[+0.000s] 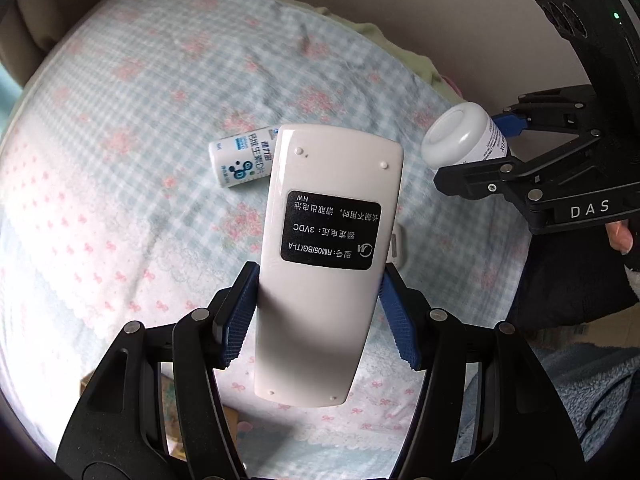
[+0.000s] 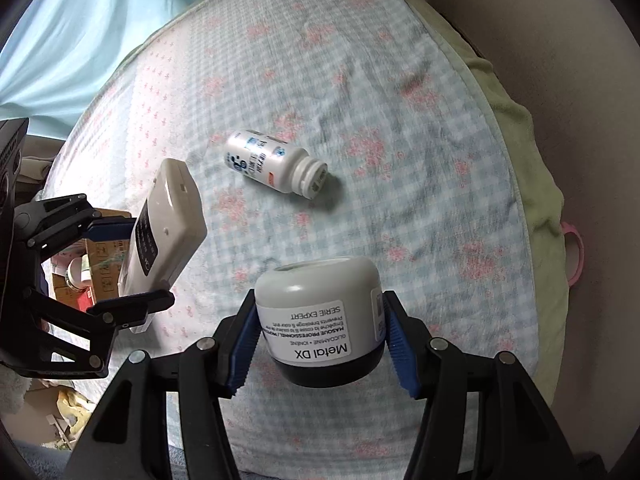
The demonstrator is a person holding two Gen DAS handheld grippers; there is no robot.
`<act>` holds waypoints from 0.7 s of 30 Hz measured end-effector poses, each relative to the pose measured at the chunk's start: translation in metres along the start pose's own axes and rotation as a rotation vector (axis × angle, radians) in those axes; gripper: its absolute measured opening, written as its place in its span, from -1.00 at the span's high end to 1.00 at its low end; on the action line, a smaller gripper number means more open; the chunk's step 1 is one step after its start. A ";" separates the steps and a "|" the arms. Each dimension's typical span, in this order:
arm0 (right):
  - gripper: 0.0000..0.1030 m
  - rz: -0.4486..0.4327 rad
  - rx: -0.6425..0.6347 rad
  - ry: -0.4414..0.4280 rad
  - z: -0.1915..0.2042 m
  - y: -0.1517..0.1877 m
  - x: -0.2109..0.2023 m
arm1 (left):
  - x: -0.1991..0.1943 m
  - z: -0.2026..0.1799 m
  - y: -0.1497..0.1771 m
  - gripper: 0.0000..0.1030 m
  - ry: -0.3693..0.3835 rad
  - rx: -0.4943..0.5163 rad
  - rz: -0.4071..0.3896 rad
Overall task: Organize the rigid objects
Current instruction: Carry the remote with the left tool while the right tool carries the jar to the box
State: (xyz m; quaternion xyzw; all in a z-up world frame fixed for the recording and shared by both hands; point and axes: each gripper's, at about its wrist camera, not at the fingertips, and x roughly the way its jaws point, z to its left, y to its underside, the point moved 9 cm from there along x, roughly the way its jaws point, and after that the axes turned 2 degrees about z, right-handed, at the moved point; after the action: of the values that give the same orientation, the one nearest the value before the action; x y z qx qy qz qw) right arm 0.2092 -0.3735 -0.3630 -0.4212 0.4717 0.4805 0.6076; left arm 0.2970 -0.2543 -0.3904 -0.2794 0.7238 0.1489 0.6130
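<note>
**Both grippers holding objects above the bed**

My left gripper (image 1: pixel 316 312) is clamping a white remote (image 1: pixel 328 264); my right gripper (image 2: pixel 320 344) is gripping a grey jar (image 2: pixel 320 320). Below, a small white bottle (image 2: pixel 272 166) is lying uncapped on the checked blanket (image 2: pixel 400 100), unobstructed. Cardboard boxes (image 2: pixel 100 276) are sitting beside the bed.

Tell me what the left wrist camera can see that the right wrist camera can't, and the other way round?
Only the left wrist view shows the black sticker with writing on the remote control's back, and a fingertip behind the right gripper.

Only the right wrist view shows the small bottle's open neck with no cap, the "Metal DX" label on the jar, a pink ring at the bed's edge and cardboard boxes beside the bed.

Both show the checked bedspread, remote, jar, bottle and left gripper.
</note>
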 end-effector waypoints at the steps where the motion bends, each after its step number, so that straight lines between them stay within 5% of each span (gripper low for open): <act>1: -0.05 -0.010 -0.011 -0.004 0.010 0.000 -0.005 | 0.003 0.001 -0.002 -0.10 0.000 -0.024 -0.014; 10: -0.05 -0.089 -0.145 -0.068 0.123 -0.001 -0.052 | -0.074 0.049 0.072 -0.10 -0.034 -0.228 -0.132; 21: -0.05 -0.089 -0.284 -0.143 0.277 0.013 -0.049 | -0.147 0.141 0.204 -0.10 -0.110 -0.425 -0.220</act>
State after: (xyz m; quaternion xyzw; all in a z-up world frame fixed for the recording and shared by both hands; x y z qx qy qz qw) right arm 0.2383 -0.1132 -0.2607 -0.4881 0.3353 0.5437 0.5947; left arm 0.3039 0.0199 -0.3020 -0.4707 0.6071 0.2453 0.5913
